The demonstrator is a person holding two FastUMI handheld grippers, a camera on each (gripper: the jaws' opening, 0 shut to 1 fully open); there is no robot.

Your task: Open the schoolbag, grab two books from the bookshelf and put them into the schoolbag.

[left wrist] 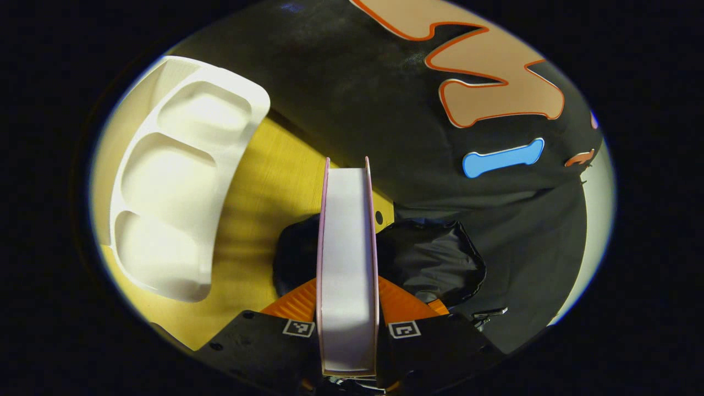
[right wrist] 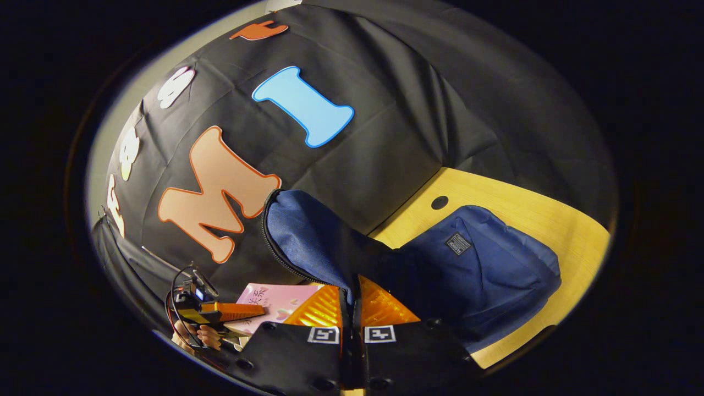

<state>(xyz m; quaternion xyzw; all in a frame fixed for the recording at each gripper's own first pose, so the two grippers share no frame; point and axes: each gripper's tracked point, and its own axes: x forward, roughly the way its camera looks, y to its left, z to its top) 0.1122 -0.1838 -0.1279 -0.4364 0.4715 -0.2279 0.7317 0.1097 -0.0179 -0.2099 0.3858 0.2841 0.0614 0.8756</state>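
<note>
The left gripper [left wrist: 347, 330] squeezes a pink book [left wrist: 347, 258], both fingers pressed on its covers. The book's long side points straight out from the fingers. Just past it and below sits the dark mouth of the bag [left wrist: 434, 258], so the book looks ready to go in. The right gripper [right wrist: 352, 324] is pinched on the bag's blue flap [right wrist: 313, 236], holding it up. The inside of the bag is too dark to see. A white tray [left wrist: 181, 181] lies near on the table [left wrist: 275, 181].
</note>
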